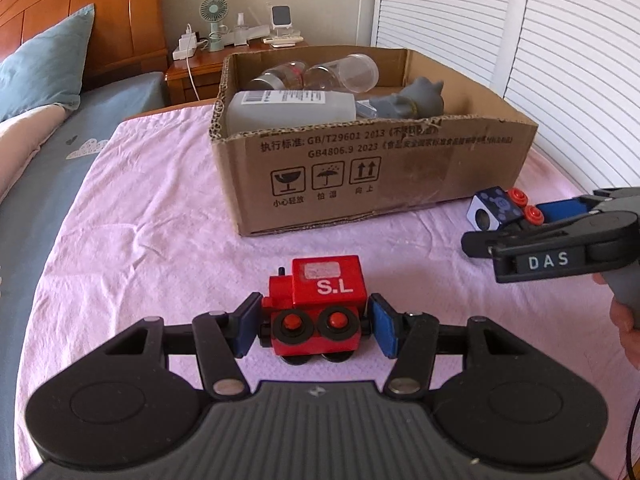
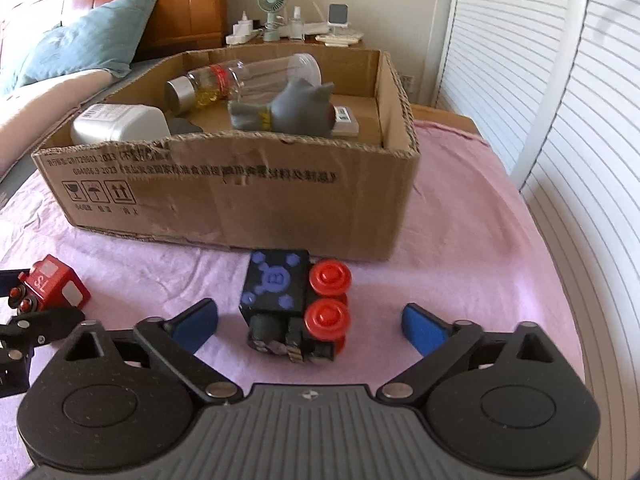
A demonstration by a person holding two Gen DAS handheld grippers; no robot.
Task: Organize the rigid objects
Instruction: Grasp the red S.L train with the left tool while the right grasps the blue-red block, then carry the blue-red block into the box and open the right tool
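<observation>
A red toy locomotive (image 1: 320,300) marked "S.L" sits low over the pink cloth, in front of the cardboard box (image 1: 360,168). My left gripper (image 1: 316,330) is shut on it, one blue pad against each end. To the right, close to the box's front wall (image 2: 240,200), a black-and-blue toy wagon (image 2: 280,288) with red wheels lies on its side. My right gripper (image 2: 310,328) straddles the wagon with its jaws wide open and its pads (image 2: 196,326) clear of the toy. The red locomotive (image 2: 52,280) also shows at the left edge of the right wrist view.
The box holds clear bottles (image 2: 256,76), a white bottle (image 2: 120,122) and a grey rubber figure (image 2: 296,108). The pink cloth (image 1: 140,220) covers the bed. A blue pillow (image 1: 48,60) and a nightstand (image 1: 192,68) stand behind, with white slatted doors (image 1: 560,60) on the right. A hand (image 1: 628,320) grips the right tool.
</observation>
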